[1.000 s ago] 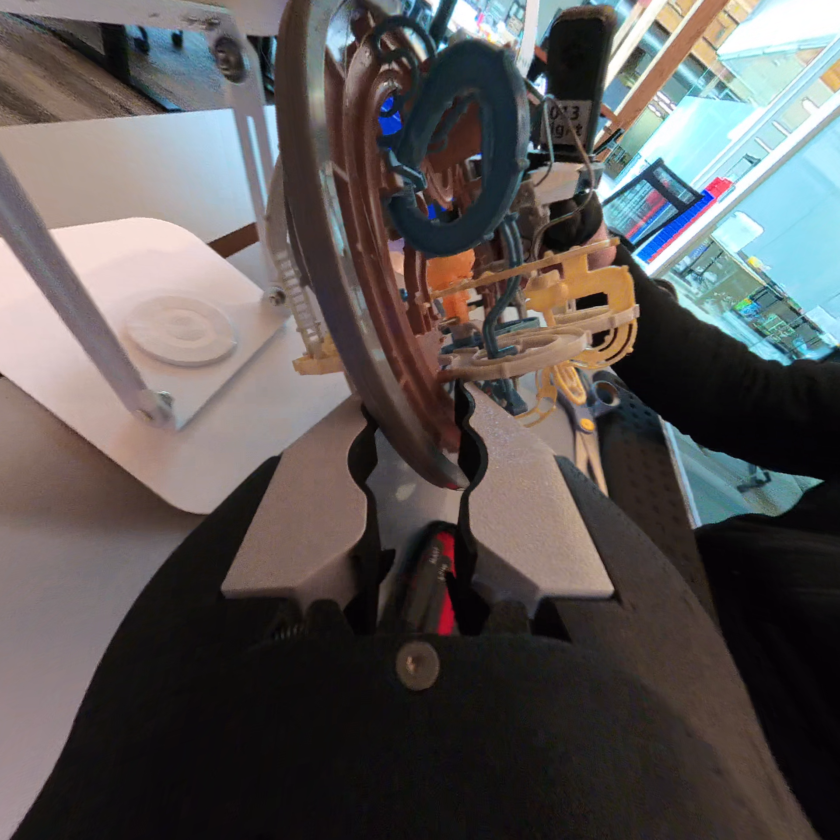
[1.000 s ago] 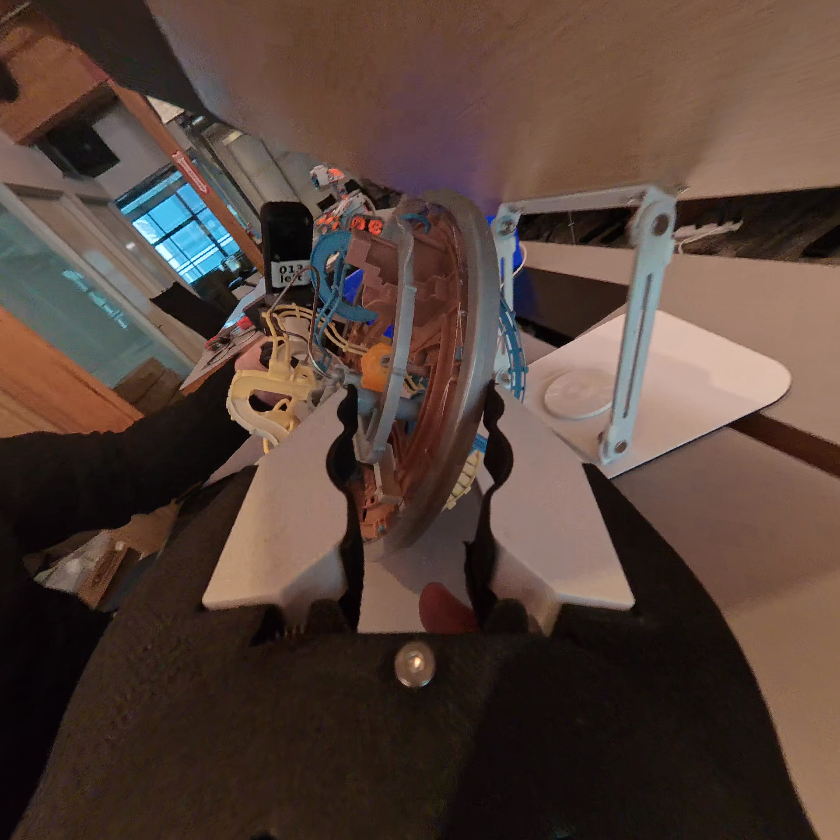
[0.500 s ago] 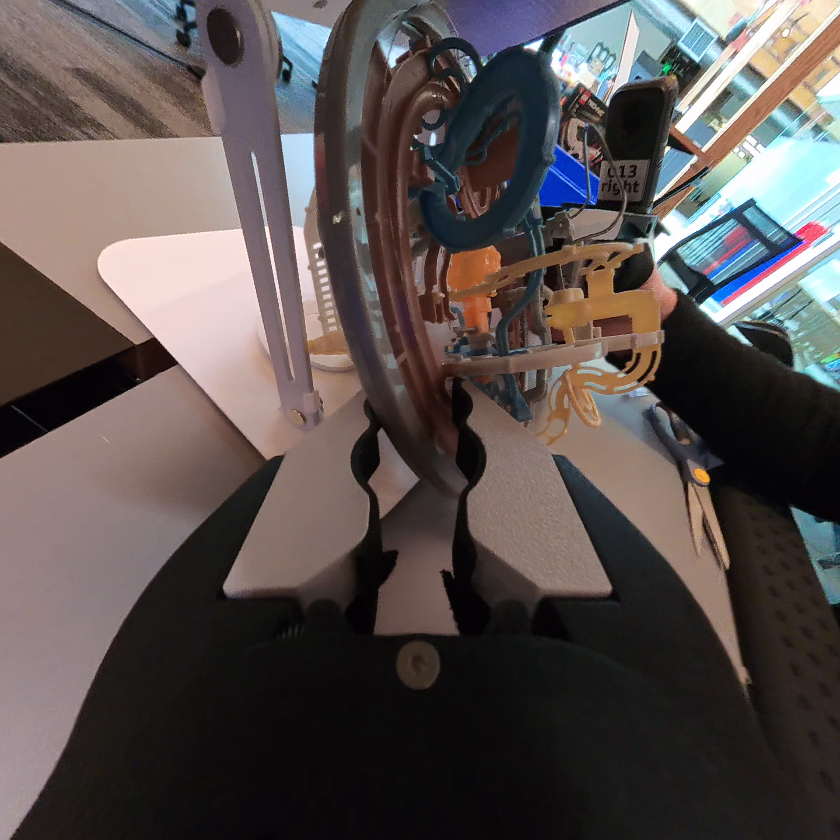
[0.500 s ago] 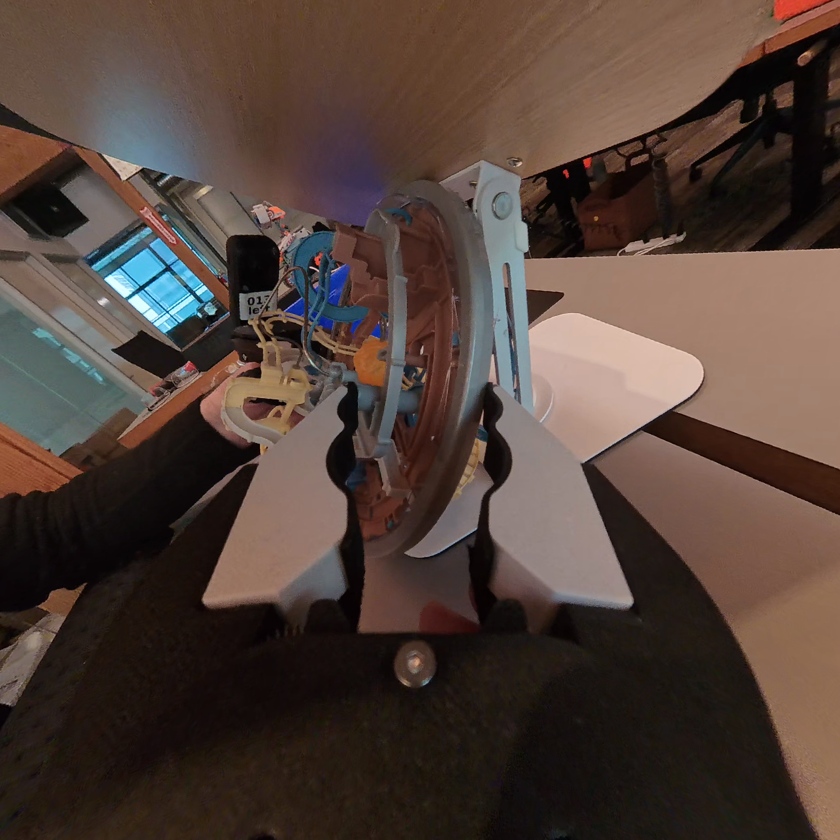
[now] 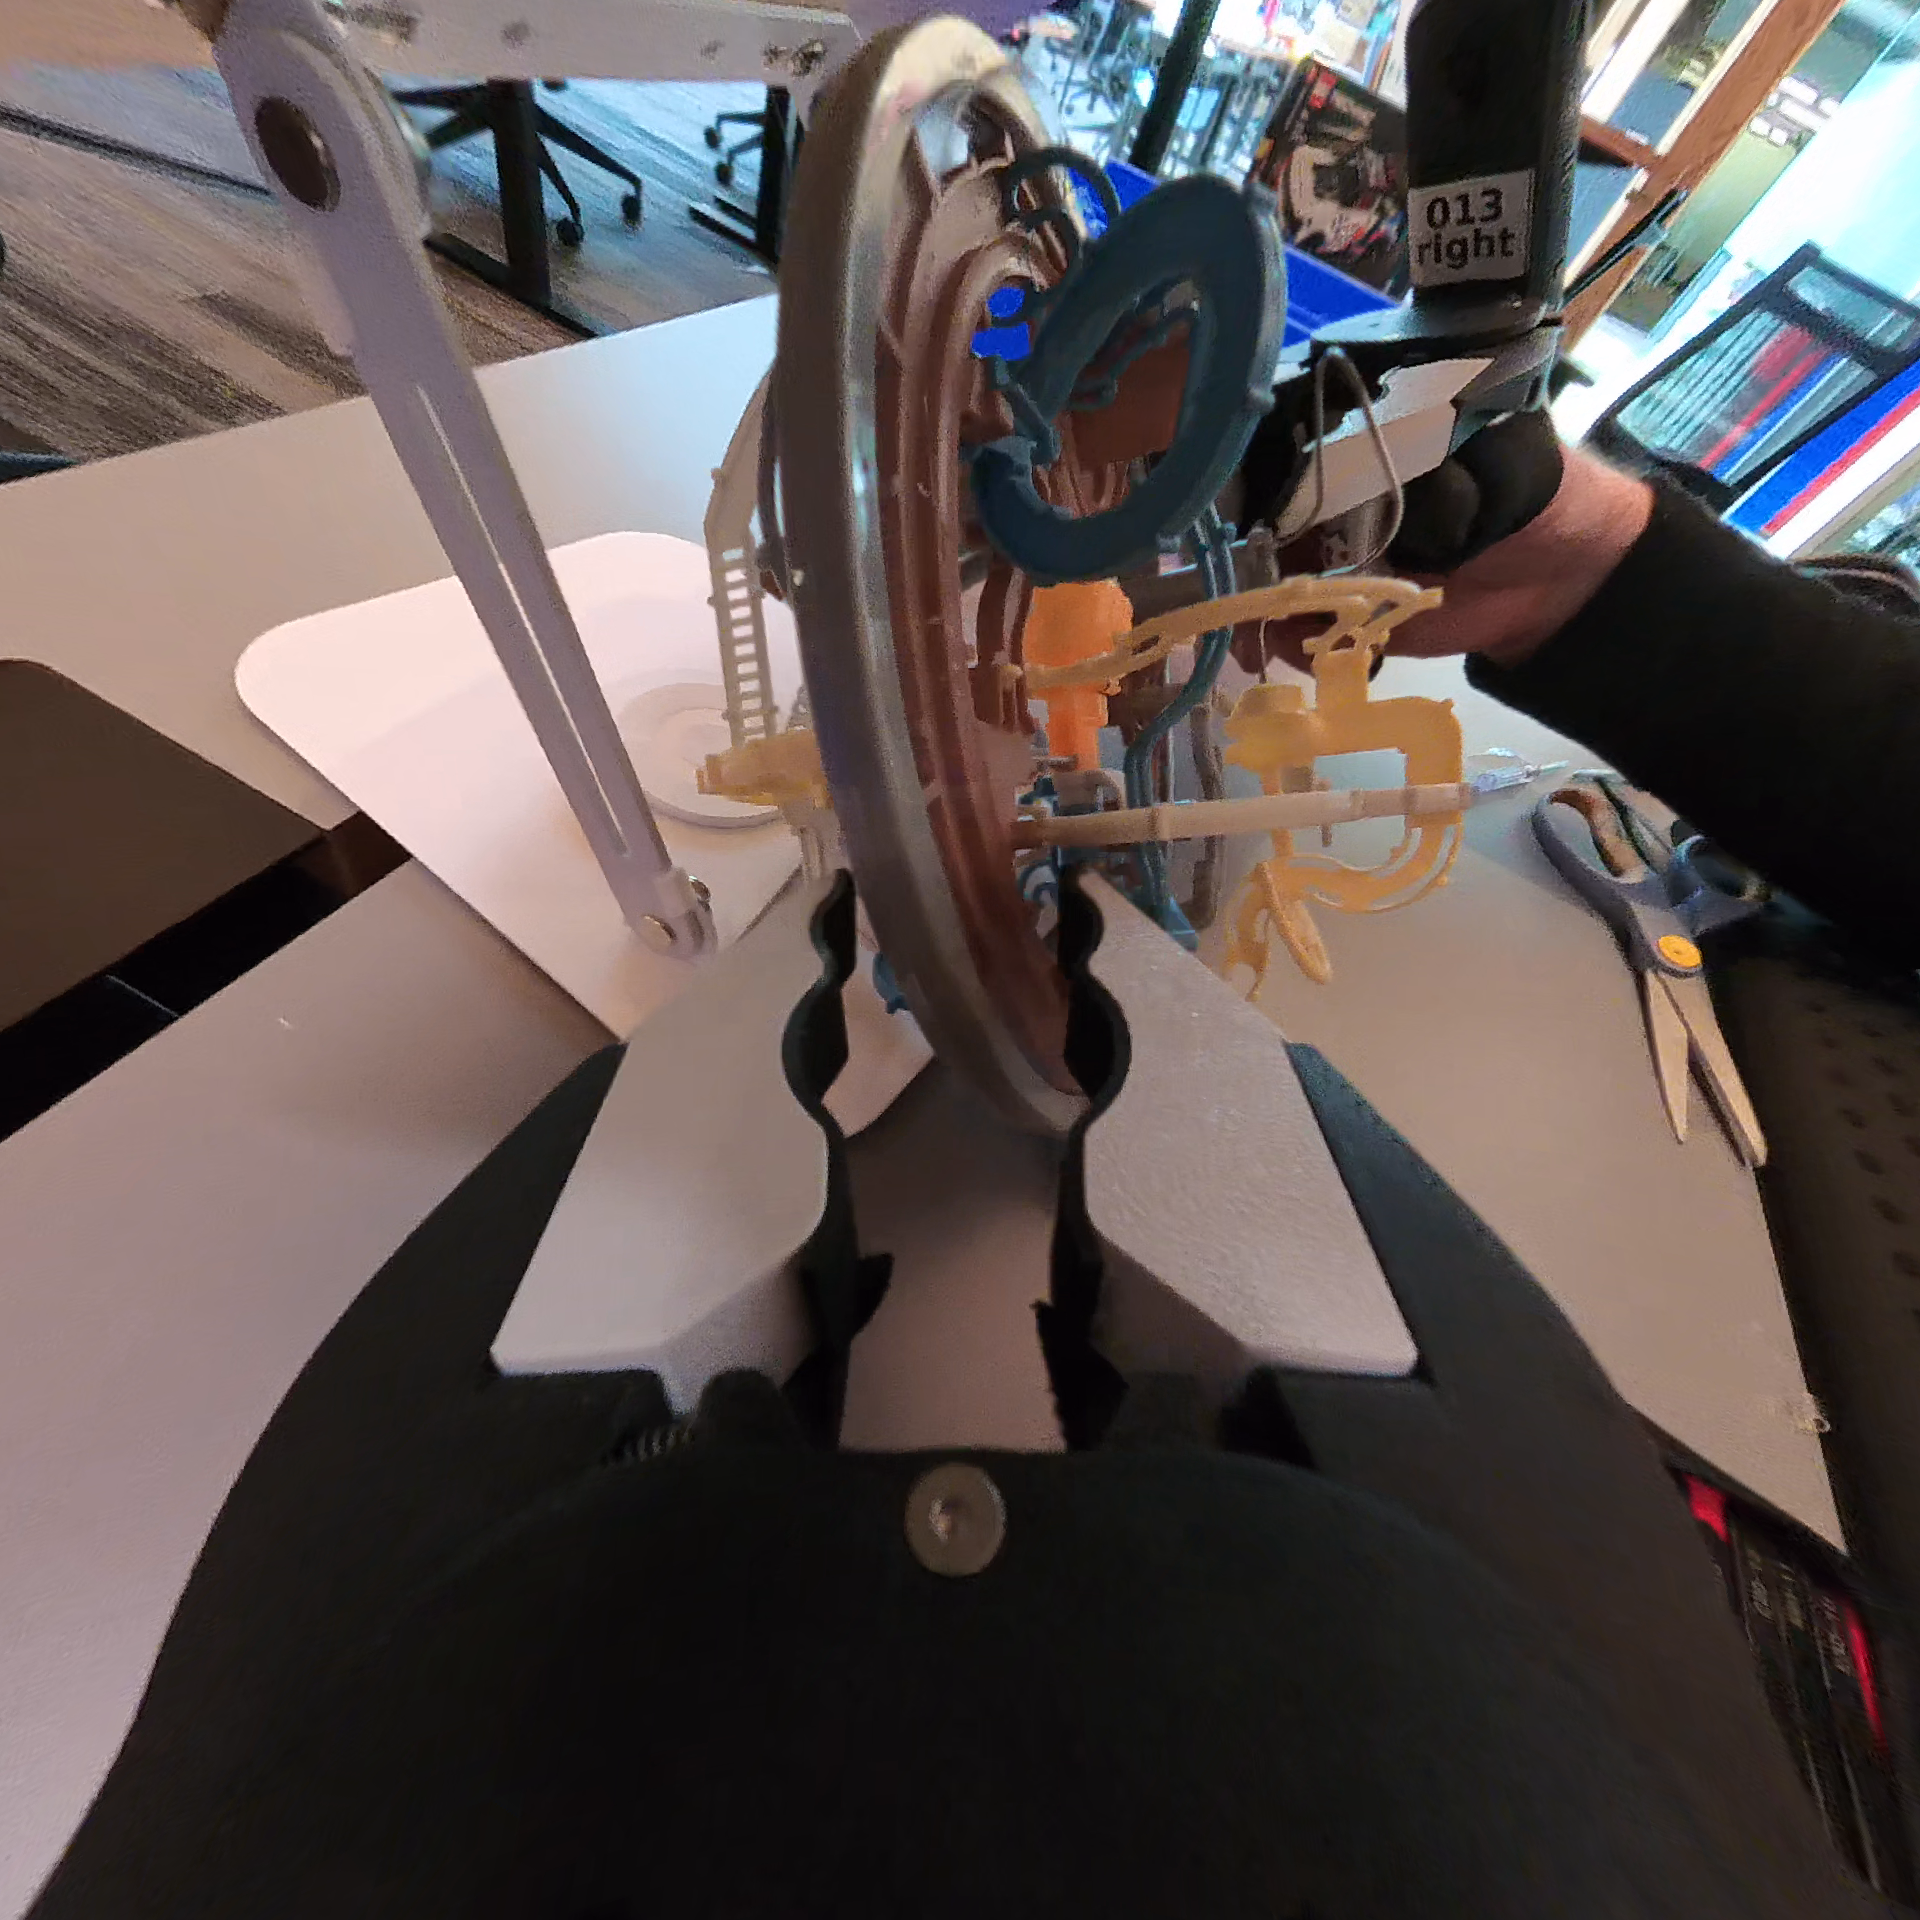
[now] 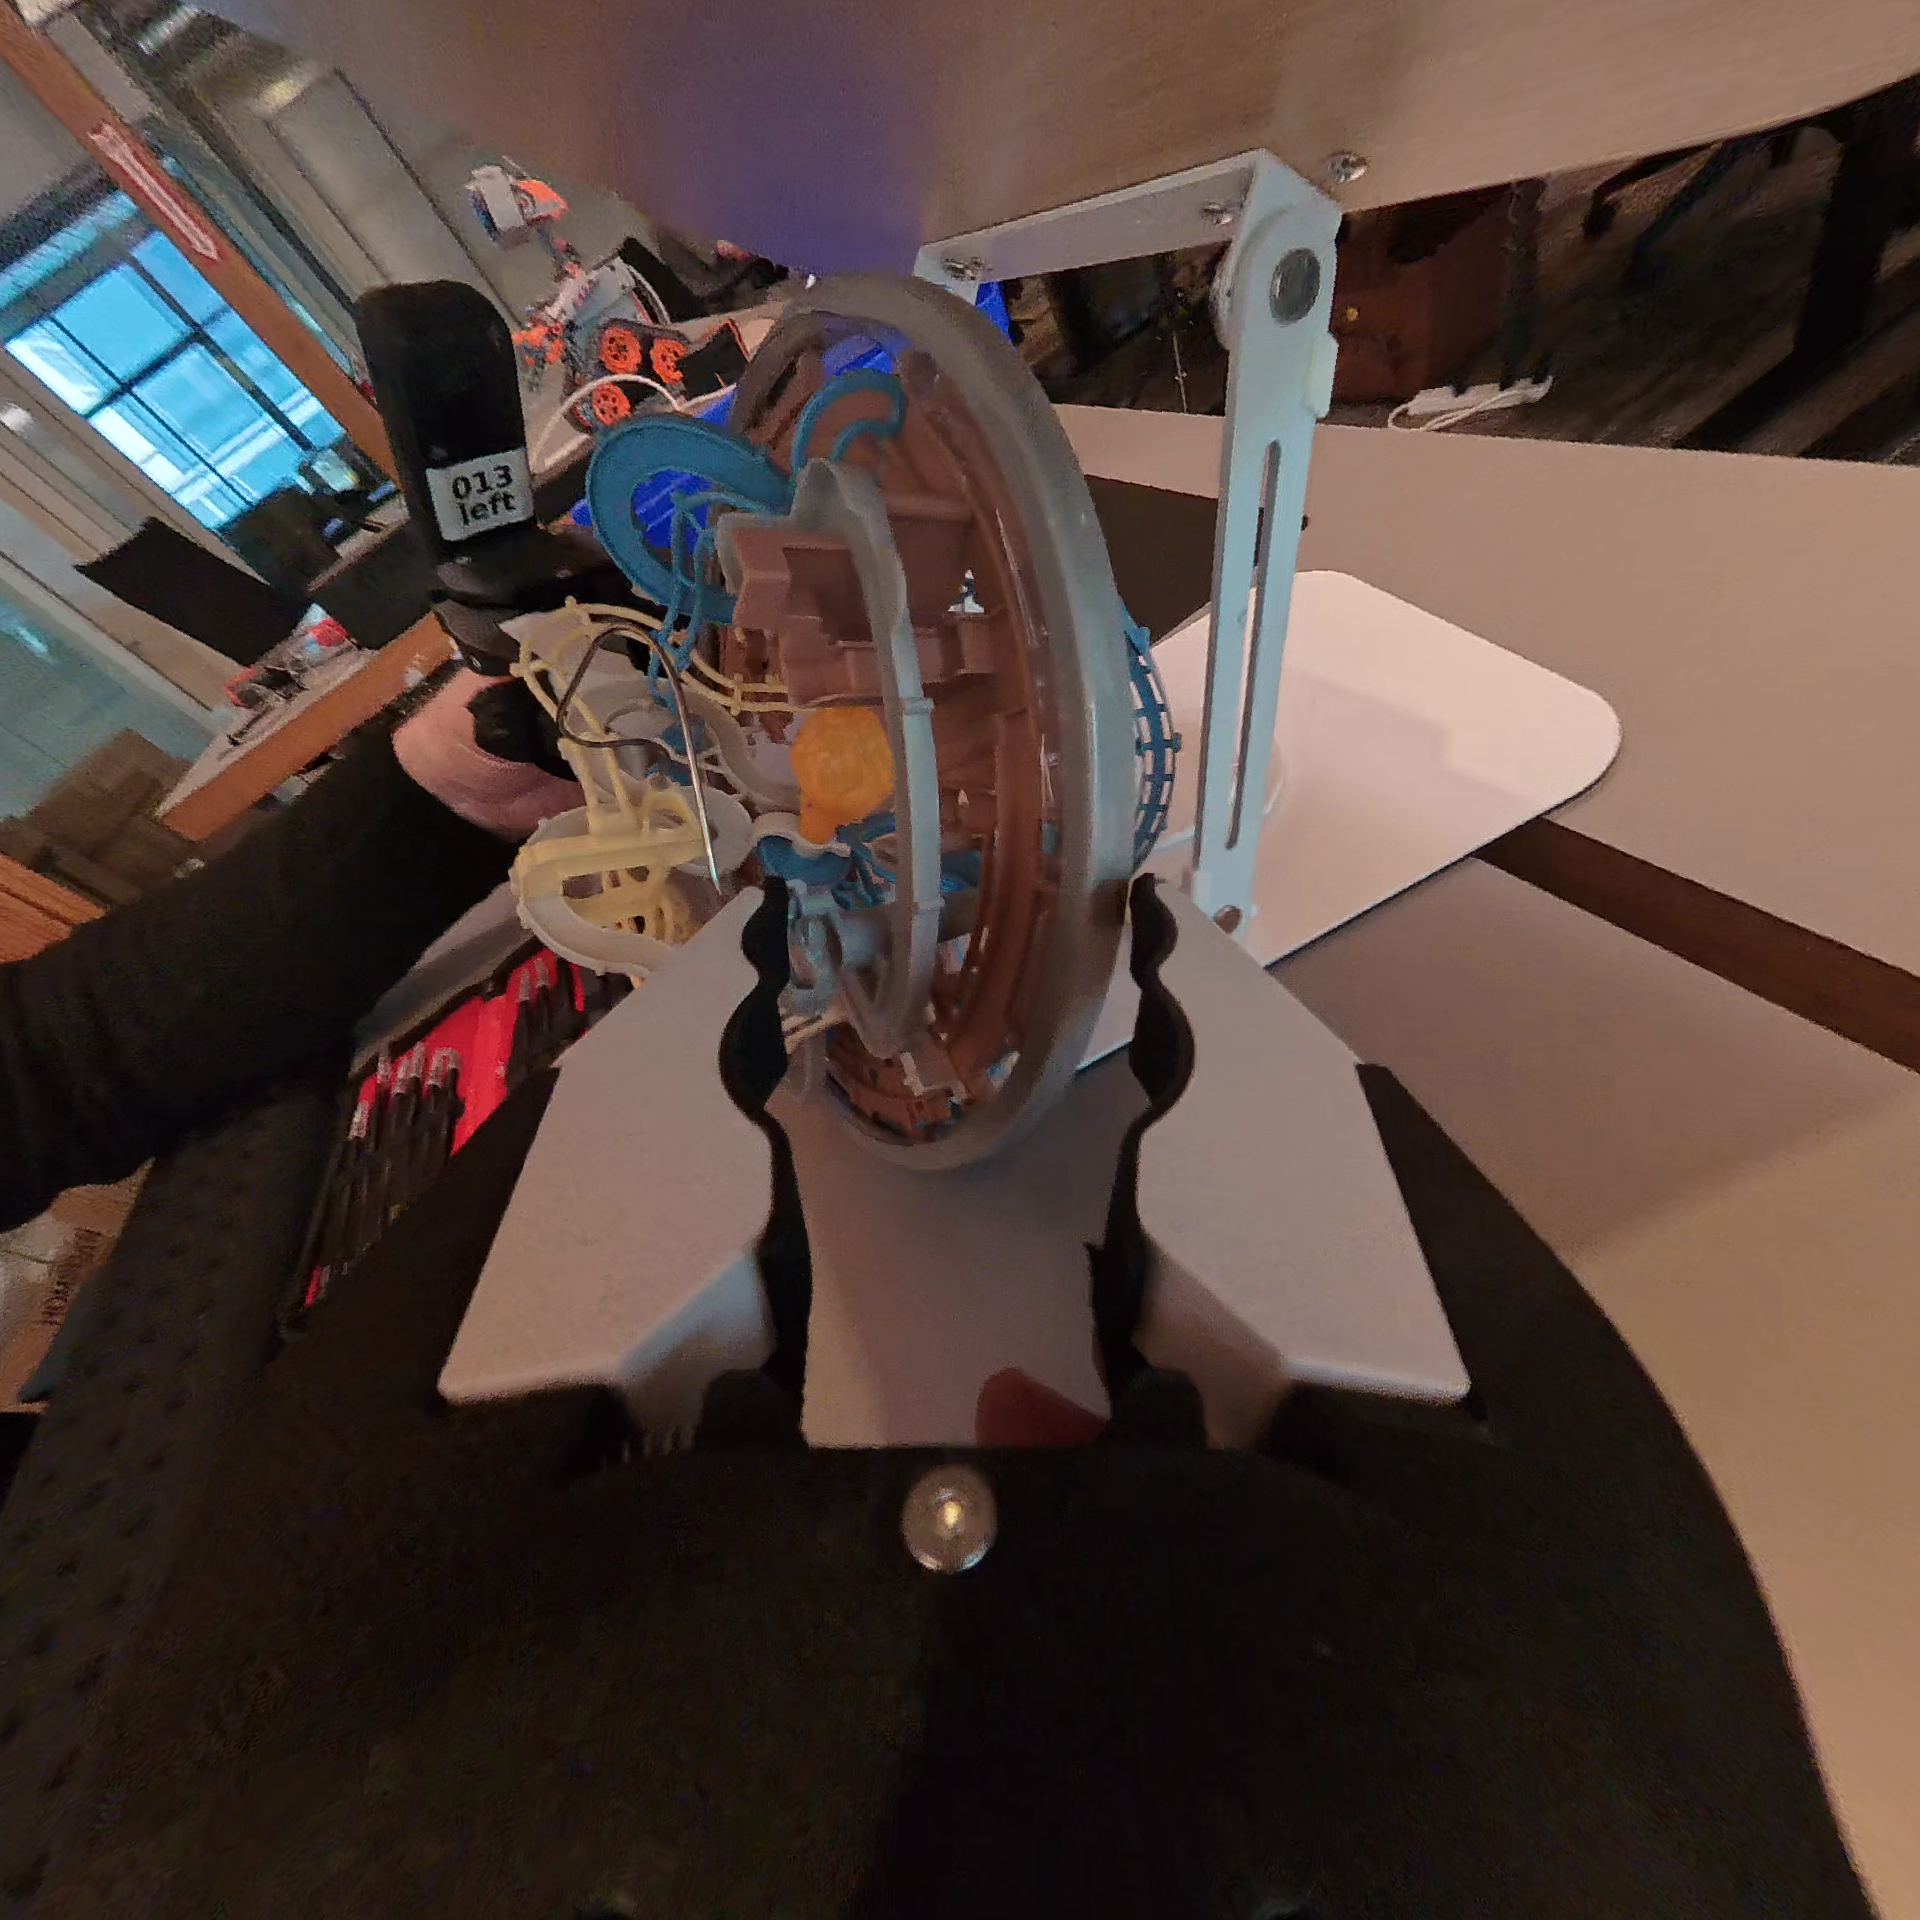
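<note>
A maze toy [image 5: 862,520] with a grey outer ring, brown tracks, a blue loop [image 5: 1143,364], an orange piece and pale yellow tracks hangs in the air above the table, ring nearly upright. My left gripper [image 5: 961,904] is shut on the ring's lower edge. My right gripper [image 6: 956,909] is shut on the ring and brown tracks [image 6: 1049,623] from the opposite side. The right gripper's black handle [image 5: 1475,125] and a hand [image 5: 1538,582] show behind the toy in the left wrist view. The left gripper's handle [image 6: 447,416] shows in the right wrist view.
A white stand with a slotted arm [image 5: 499,582] and a flat base plate [image 5: 447,707] stands just behind the toy, also in the right wrist view [image 6: 1247,623]. Scissors [image 5: 1662,956] lie on the grey table [image 5: 208,1143] at the right. A red and black case [image 6: 436,1091] lies below. A board [image 6: 1039,83] hangs overhead. About 15 cm separates my left fingertips from my right.
Both grippers kept their hold while the toy swung and turned. In the left wrist view the stand arm shifted from the far left toward the toy, and the scissors came fully into view.
</note>
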`<state>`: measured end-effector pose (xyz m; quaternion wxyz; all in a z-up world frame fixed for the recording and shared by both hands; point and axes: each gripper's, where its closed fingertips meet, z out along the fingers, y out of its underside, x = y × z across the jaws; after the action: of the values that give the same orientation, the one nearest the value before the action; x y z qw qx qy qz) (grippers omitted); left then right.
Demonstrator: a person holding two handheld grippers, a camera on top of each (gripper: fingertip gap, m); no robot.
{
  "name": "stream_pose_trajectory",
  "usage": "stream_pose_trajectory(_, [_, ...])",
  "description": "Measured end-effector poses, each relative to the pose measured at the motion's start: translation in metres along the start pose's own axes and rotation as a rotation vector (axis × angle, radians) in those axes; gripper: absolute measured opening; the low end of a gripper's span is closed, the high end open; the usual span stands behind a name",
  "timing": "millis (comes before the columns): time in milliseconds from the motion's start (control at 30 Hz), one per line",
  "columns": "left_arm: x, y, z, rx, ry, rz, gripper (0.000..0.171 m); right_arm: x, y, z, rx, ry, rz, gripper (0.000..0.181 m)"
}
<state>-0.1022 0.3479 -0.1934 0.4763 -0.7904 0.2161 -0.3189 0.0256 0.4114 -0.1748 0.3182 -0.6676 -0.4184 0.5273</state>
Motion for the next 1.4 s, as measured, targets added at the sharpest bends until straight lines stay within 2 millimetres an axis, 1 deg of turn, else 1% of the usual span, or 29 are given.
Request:
stream_pose_trajectory(67, [-0.001,0.002,0.006,-0.002,-0.015,0.015,0.03,0.0,0.0,0.004,0.015,0.003,0.005,0.06])
stream_pose_trajectory(133, [-0.002,0.0,0.011,0.008,-0.029,0.031,0.031,0.008,0.003,0.007,0.0,0.068,-0.051,0.044])
stream_pose_trajectory(200, [-0.005,-0.004,0.012,0.008,-0.047,0.045,0.032,0.01,-0.002,0.006,0.012,0.082,-0.04,0.045])
stream_pose_trajectory(267, [-0.008,-0.014,0.012,0.028,-0.058,0.067,0.032,0.011,-0.01,0.005,0.03,0.102,-0.064,0.045])
stream_pose_trajectory(333, [-0.019,-0.014,0.015,-0.013,-0.082,0.051,0.032,0.019,-0.009,0.01,0.003,0.135,-0.056,0.045])
stream_pose_trajectory(367, [-0.024,-0.014,0.017,-0.01,-0.078,0.027,0.033,0.025,-0.009,0.014,0.003,0.148,-0.043,0.045])
stream_pose_trajectory(433, [-0.025,-0.014,0.024,0.028,-0.019,-0.082,0.029,0.033,-0.014,0.017,0.024,0.151,-0.006,0.046])
stream_pose_trajectory(500, [-0.02,0.001,0.035,-0.025,0.028,-0.149,0.024,0.032,-0.014,0.017,0.024,0.129,-0.002,0.045])
stream_pose_trajectory(567, [-0.019,0.0,0.039,-0.016,0.026,-0.156,0.019,0.029,-0.014,0.016,0.018,0.124,0.003,0.045])
stream_pose_trajectory(600, [-0.017,0.0,0.038,-0.03,0.047,-0.172,0.018,0.026,-0.013,0.015,0.004,0.114,0.006,0.044])
stream_pose_trajectory(667, [-0.003,-0.001,0.035,-0.043,0.111,-0.204,0.013,0.018,-0.011,0.012,-0.02,0.097,0.022,0.044])
stream_pose_trajectory(733, [0.012,-0.005,0.031,-0.056,0.171,-0.253,0.013,0.012,-0.012,0.007,-0.034,0.074,0.062,0.044])
stream_pose_trajectory(800, [0.02,-0.006,0.029,-0.085,0.191,-0.272,0.011,0.007,-0.011,0.003,-0.071,0.045,0.109,0.043])
stream_pose_trajectory(867, [0.027,-0.006,0.028,-0.103,0.241,-0.337,0.011,0.002,-0.013,-0.002,-0.1,0.019,0.137,0.043])
stream_pose_trajectory(900, [0.03,-0.004,0.028,-0.111,0.276,-0.378,0.011,-0.001,-0.014,-0.004,-0.12,0.0,0.156,0.042])
stream_pose_trajectory(967, [0.037,0.009,0.031,-0.179,0.336,-0.438,0.012,-0.009,-0.018,-0.011,-0.161,-0.055,0.187,0.04])
stream_pose_trajectory(1000, [0.035,0.014,0.036,-0.19,0.318,-0.445,0.014,-0.005,-0.018,-0.011,-0.18,-0.038,0.192,0.039])
stream_pose_trajectory(1067, [0.023,0.018,0.045,-0.192,0.251,-0.434,0.013,0.007,-0.01,-0.007,-0.232,0.013,0.183,0.042])
stream_pose_trajectory(1133, [0.012,0.009,0.043,-0.16,0.205,-0.42,0.014,0.01,-0.011,-0.005,-0.219,-0.015,0.222,0.041])
stream_pose_trajectory(1200, [0.011,0.0,0.04,-0.113,0.206,-0.373,0.015,0.014,-0.011,-0.003,-0.203,0.018,0.177,0.043])
stream_pose_trajectory(1233, [0.005,0.0,0.038,-0.098,0.164,-0.355,0.032,0.016,-0.01,-0.004,-0.199,0.037,0.155,0.045])
stream_pose_trajectory(1267, [-0.006,0.006,0.036,-0.124,0.086,-0.324,0.053,0.017,-0.013,-0.005,-0.173,0.048,0.132,0.051])
stream_pose_trajectory(1300, [-0.007,0.004,0.032,-0.114,0.067,-0.275,0.057,0.015,-0.017,-0.005,-0.133,0.043,0.104,0.045])
stream_pose_trajectory(1333, [-0.006,0.001,0.029,-0.094,0.058,-0.241,0.059,0.014,-0.017,-0.005,-0.118,0.037,0.095,0.045])
stream_pose_trajectory(1367, [-0.011,-0.002,0.026,-0.081,0.018,-0.213,0.065,0.014,-0.013,-0.004,-0.129,0.033,0.097,0.047])
stream_pose_trajectory(1400, [-0.012,0.0,0.025,-0.097,-0.01,-0.179,0.06,0.014,-0.009,-0.003,-0.138,0.027,0.092,0.05])
